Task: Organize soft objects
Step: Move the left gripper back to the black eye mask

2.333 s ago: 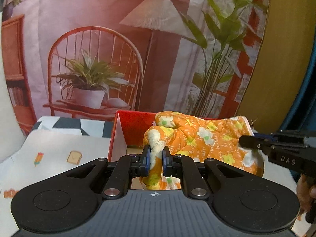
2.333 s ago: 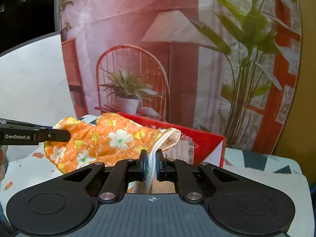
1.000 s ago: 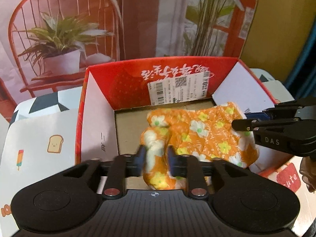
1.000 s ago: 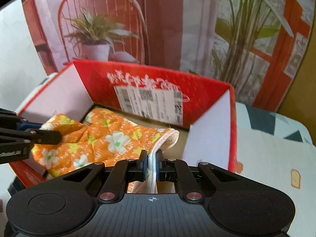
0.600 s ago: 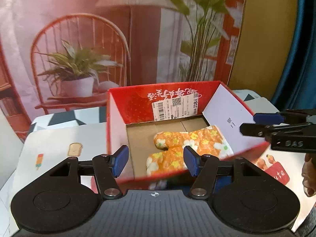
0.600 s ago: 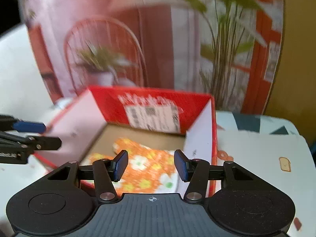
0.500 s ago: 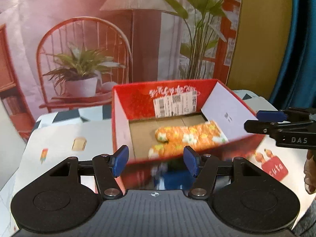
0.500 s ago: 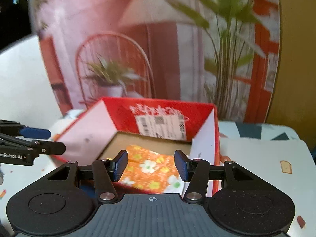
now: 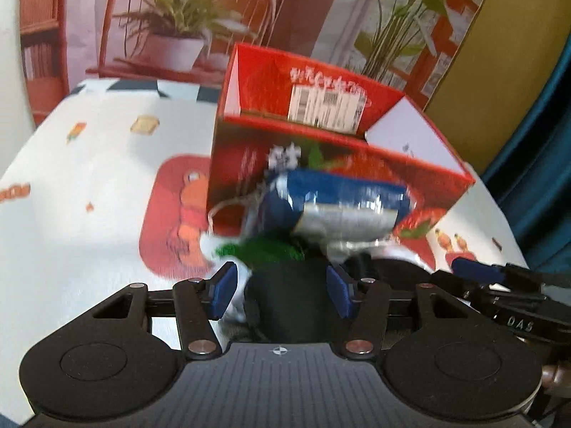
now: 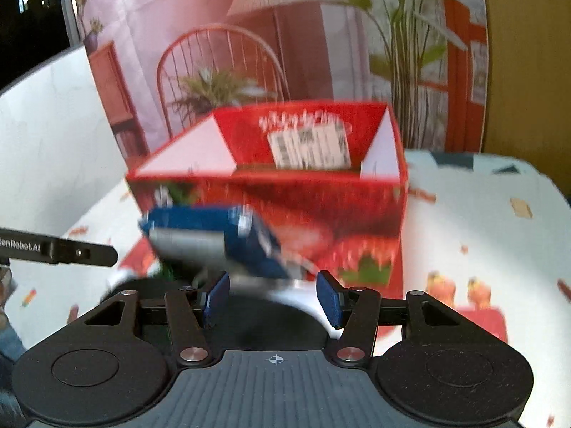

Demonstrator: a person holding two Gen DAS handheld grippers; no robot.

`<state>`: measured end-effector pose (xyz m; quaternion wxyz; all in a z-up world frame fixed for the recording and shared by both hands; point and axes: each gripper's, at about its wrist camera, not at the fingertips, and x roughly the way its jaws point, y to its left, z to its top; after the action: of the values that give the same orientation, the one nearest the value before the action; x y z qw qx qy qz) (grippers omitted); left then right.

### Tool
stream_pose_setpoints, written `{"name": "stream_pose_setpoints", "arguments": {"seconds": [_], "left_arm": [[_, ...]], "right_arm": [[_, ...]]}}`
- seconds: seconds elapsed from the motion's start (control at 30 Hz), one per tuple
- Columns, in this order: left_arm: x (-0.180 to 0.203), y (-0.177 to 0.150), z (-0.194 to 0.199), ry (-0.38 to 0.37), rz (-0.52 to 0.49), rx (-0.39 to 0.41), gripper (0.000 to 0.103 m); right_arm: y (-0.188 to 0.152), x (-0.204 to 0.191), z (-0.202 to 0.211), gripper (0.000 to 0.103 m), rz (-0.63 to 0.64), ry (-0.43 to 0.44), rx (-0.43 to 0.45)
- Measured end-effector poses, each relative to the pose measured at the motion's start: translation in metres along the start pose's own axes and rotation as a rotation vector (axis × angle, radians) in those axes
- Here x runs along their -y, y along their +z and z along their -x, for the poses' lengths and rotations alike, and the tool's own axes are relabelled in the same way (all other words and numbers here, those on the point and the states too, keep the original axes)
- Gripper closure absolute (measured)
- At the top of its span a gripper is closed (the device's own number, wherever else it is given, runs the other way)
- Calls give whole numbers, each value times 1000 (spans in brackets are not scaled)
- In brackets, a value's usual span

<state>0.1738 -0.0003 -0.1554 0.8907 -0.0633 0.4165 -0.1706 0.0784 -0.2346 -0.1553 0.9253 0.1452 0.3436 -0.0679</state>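
**Orange mitt is boxed; both grippers now face the pile in front of the box**

Orange floral cloth no longer shows in either view. A second ago each of your grippers was pinching it over the red box; half a second ago it lay on the box floor. From here only the box's near wall and far inner wall show, so the cloth is presumably still inside, hidden below the rim.

Left to right on the table:

- Printed tablecloth at far left is bare apart from its cartoon pattern.
- Left gripper: you have pulled it back off the box. Its jaws stand apart and are closing a little; a dark soft item sits in the gap, and no pad is pressing on it as far as the blur lets you judge.
- Blue and grey bundle lies against the box's near wall, just beyond the green fuzzy piece. Motion blur hides what each one is.
- Right gripper: also drawn back, jaws apart and holding nothing, hovering over the white edge of the same pile.

Reading: one soft object is filed. Your next pick looks to be from this near pile; choose one item before closing.
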Motion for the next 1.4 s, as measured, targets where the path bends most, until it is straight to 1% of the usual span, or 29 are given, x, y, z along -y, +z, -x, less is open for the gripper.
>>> {"name": "stream_pose_setpoints", "arguments": {"seconds": [0.1, 0.17, 0.2, 0.37, 0.47, 0.67, 0.73, 0.9, 1.17, 1.23, 1.27, 1.3, 1.4], "left_arm": [[-1, -9, -9, 17, 3, -34, 45], [-1, -12, -13, 24, -1, -36, 45], [-1, -14, -14, 28, -4, -35, 45], [-3, -15, -15, 30, -8, -32, 45], [-4, -16, -18, 26, 7, -41, 45], [-6, -18, -23, 17, 19, -47, 45], [-7, -18, -25, 10, 29, -48, 45], [-10, -20, -27, -3, 52, -52, 45], [-12, -20, -30, -13, 67, -55, 44], [-15, -19, -30, -17, 81, -58, 42], [-16, -19, -31, -17, 96, -64, 38], [-19, -19, -32, -15, 118, -71, 36], [-26, -21, -35, -36, 181, -83, 34]], "right_arm": [[-18, -1, -6, 52, -23, -23, -40], [-25, 2, -9, 52, -46, -45, -53], [-27, 4, -10, 51, -63, -43, -54], [-28, 12, -13, 41, -107, -50, -58], [-30, 17, -17, 38, -133, -41, -69], [-29, 22, -24, 37, -170, -11, -80], [-28, 23, -28, 35, -177, 4, -89], [-23, 28, -38, 35, -209, 30, -115], [-23, 34, -46, 34, -255, 53, -137], [-23, 35, -47, 33, -260, 57, -138], [-23, 35, -48, 33, -262, 58, -140], [-23, 35, -48, 33, -263, 59, -142], [-23, 36, -50, 33, -277, 62, -148]]}}
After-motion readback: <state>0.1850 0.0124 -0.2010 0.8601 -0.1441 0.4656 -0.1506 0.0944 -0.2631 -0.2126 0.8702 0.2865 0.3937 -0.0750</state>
